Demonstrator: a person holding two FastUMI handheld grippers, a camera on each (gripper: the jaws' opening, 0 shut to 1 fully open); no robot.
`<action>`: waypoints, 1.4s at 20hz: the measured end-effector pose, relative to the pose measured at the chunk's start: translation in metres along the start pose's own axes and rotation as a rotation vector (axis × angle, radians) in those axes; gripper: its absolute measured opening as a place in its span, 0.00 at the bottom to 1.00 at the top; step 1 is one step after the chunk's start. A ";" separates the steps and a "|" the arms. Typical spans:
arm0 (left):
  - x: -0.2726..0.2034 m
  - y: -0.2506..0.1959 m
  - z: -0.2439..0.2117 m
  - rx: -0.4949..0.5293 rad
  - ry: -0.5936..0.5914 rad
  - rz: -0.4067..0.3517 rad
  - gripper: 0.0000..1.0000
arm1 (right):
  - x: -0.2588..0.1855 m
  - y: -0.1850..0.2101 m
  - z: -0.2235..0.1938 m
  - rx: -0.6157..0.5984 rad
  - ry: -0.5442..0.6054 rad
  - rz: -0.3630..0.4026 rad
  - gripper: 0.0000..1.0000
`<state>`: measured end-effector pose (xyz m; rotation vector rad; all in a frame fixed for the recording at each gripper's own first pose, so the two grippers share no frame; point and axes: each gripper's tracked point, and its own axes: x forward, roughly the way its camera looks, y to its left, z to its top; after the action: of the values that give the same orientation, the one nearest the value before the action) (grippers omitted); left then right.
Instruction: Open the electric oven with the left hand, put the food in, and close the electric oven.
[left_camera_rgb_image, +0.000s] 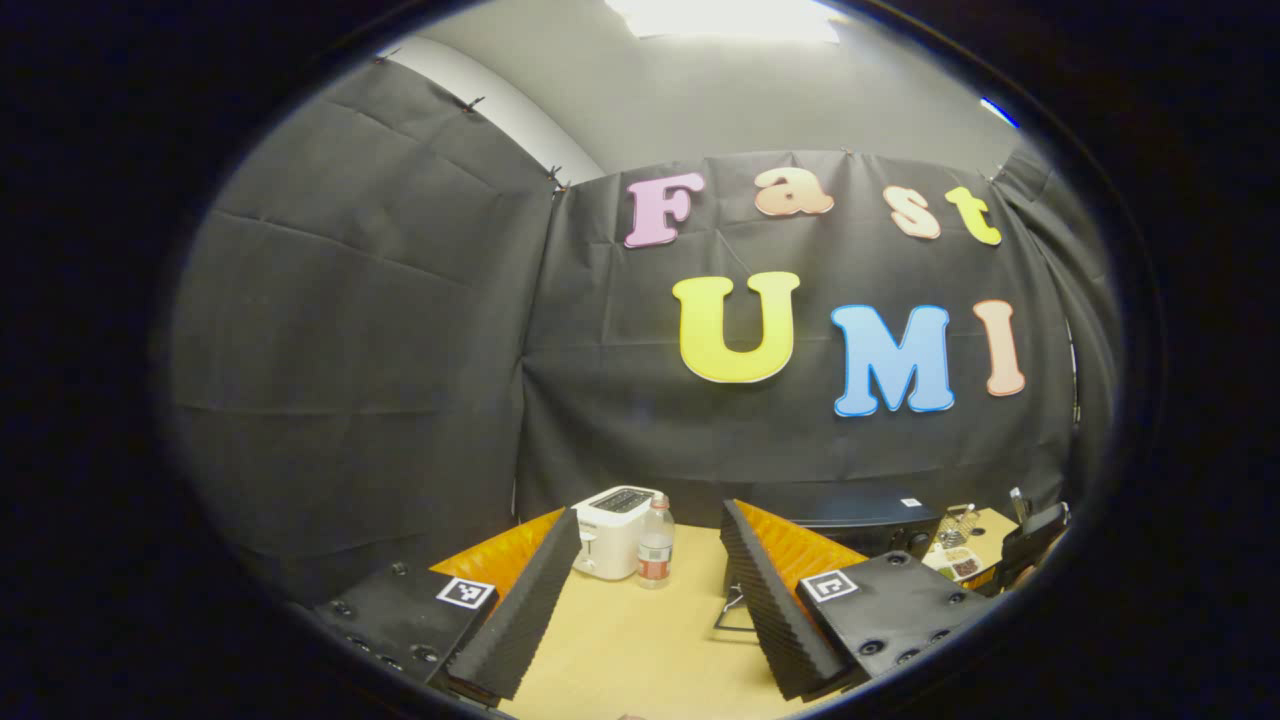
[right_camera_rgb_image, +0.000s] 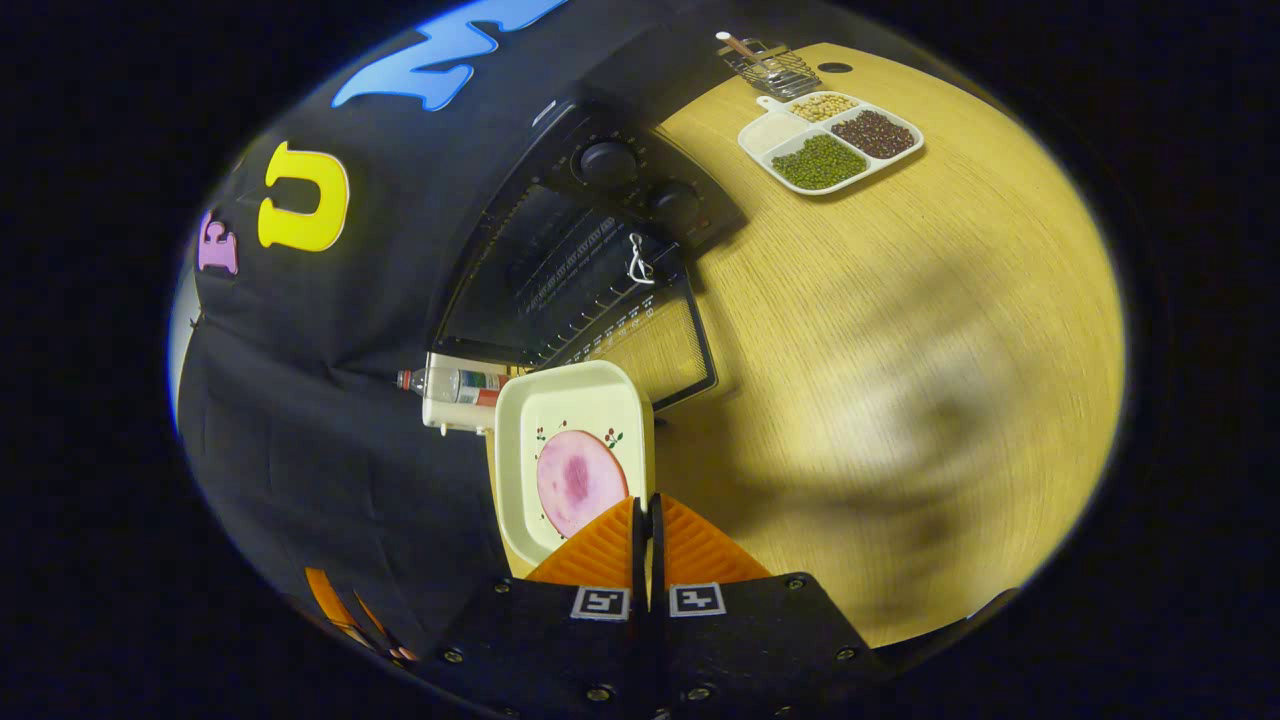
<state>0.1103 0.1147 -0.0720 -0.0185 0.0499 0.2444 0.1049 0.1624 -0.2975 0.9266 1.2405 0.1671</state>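
Note:
The black electric oven (right_camera_rgb_image: 560, 250) stands at the back of the wooden table with its glass door (right_camera_rgb_image: 655, 345) folded down open. My right gripper (right_camera_rgb_image: 645, 505) is shut on the rim of a cream dish (right_camera_rgb_image: 575, 400), held in the air in front of the open door. A round pink slice of food (right_camera_rgb_image: 580, 480) lies in the dish. My left gripper (left_camera_rgb_image: 650, 518) is open with nothing between its fingers, held above the table and facing the back wall. The oven (left_camera_rgb_image: 865, 518) sits just right of it, the door's edge (left_camera_rgb_image: 735, 612) low beside its right finger.
A white toaster (left_camera_rgb_image: 618, 530) and a water bottle (left_camera_rgb_image: 656, 542) stand at the back of the table (left_camera_rgb_image: 620, 640), left of the oven. A divided tray of beans (right_camera_rgb_image: 830, 140) and a wire basket (right_camera_rgb_image: 770, 65) lie to the oven's right.

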 end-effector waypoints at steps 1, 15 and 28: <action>0.002 0.007 0.000 0.001 0.000 0.006 1.00 | 0.005 0.005 0.001 0.022 -0.017 -0.003 0.00; 0.058 0.067 -0.015 -0.001 0.020 0.004 1.00 | 0.082 0.073 0.045 0.398 -0.213 0.018 0.01; 0.089 0.104 -0.022 0.057 0.049 0.010 1.00 | 0.132 0.091 0.099 0.664 -0.423 0.041 0.01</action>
<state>0.1699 0.2367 -0.1003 0.0329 0.1060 0.2525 0.2709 0.2459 -0.3295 1.4687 0.8812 -0.4189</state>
